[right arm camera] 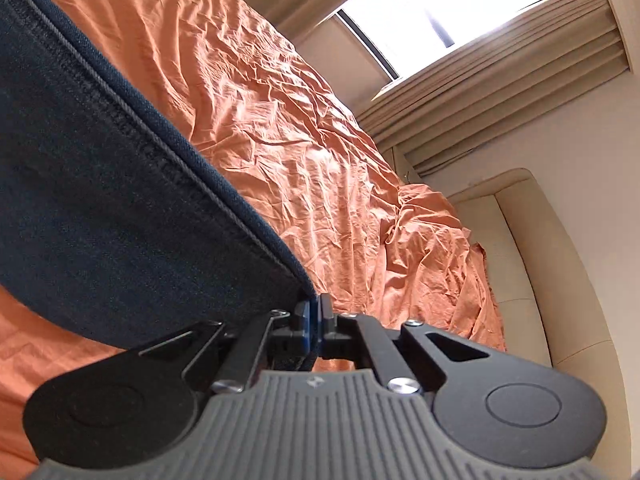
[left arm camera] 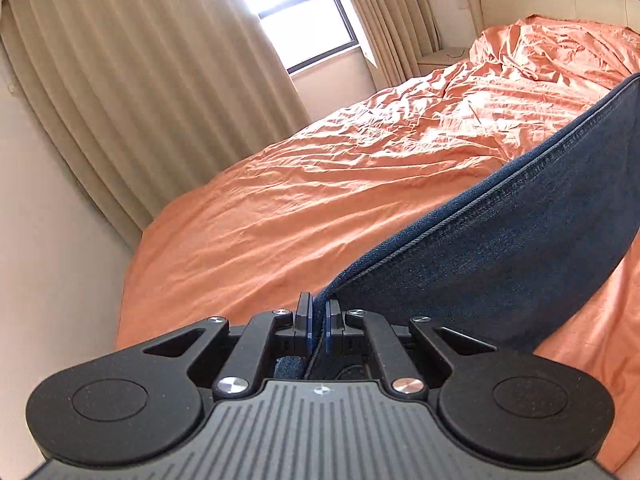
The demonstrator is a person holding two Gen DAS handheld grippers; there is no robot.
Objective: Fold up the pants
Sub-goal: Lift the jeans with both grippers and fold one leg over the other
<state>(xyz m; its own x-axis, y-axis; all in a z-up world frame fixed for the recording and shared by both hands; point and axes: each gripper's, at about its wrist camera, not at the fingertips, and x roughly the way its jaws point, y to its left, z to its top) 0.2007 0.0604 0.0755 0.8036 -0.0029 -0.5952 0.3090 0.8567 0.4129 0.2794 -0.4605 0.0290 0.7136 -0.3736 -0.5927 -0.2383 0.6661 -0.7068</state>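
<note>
The dark blue denim pants [left arm camera: 520,232] hang stretched above the orange bed sheet [left arm camera: 320,200]. In the left wrist view my left gripper [left arm camera: 319,312] is shut on one corner of the pants, and the stitched hem runs up to the right from the jaws. Seen from the right wrist, my right gripper [right arm camera: 314,312] is shut on the other corner of the pants [right arm camera: 120,208], with the cloth spreading up to the left. The rest of the pants is out of both views.
A wrinkled orange sheet [right arm camera: 300,140] covers the whole bed. The cream padded headboard [right arm camera: 520,260] stands at one end. Beige curtains [left arm camera: 140,80] and a bright window [left arm camera: 296,12] line the wall beyond the bed, with a narrow gap beside it.
</note>
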